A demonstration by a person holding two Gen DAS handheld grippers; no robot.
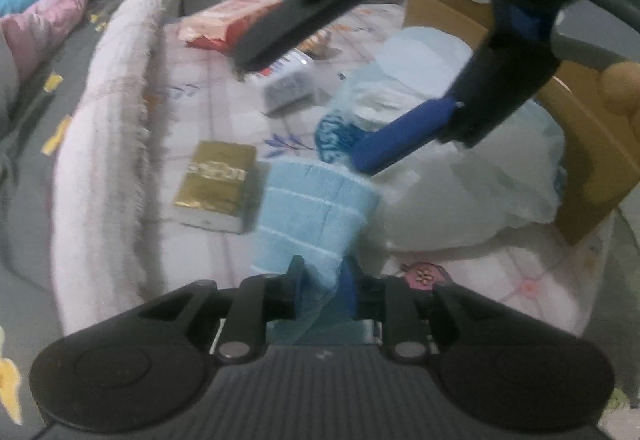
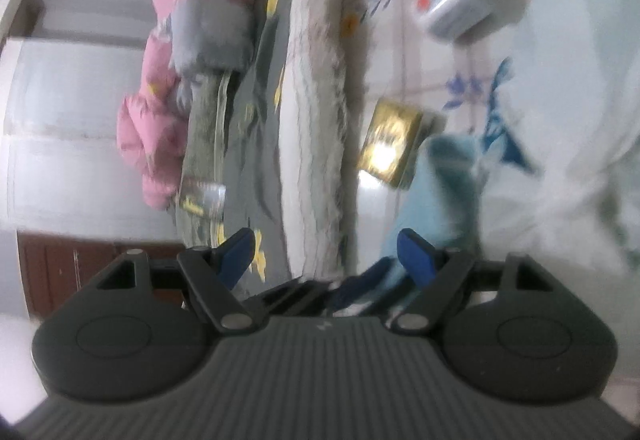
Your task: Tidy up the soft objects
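**Two hand-held grippers are working over one blue towel**

Two hand-held grippers are meeting over the bed. The left hand-held gripper is clamped on the near end of a light blue towel, its jaws nearly together with the cloth bunched between them. The towel is hanging out ahead of the fingers, its far end drooping towards the patterned sheet beside a gold packet. The right hand-held gripper is reaching in from above with its jaws standing well apart and nothing between them; its blue finger is hovering just past the towel's far edge.

The towel is looking light, limp and not at all fragile. It is likely to fold and sag wherever it is unsupported, so one pinch is only controlling one end. The sensible second hold is probably the free far edge or a corner, taken deep enough that the terry cloth is not slipping out.

Clutter is crowding the spot. The gold packet is lying just beside the towel, a clear plastic box and a red packet are lying further back, and a bulky white plastic bag is sitting right next to the towel, in front of a cardboard box. A fluffy cream blanket is running along the left, with pink bedding beyond. The bag and the gold packet are the likeliest things to be snagged.
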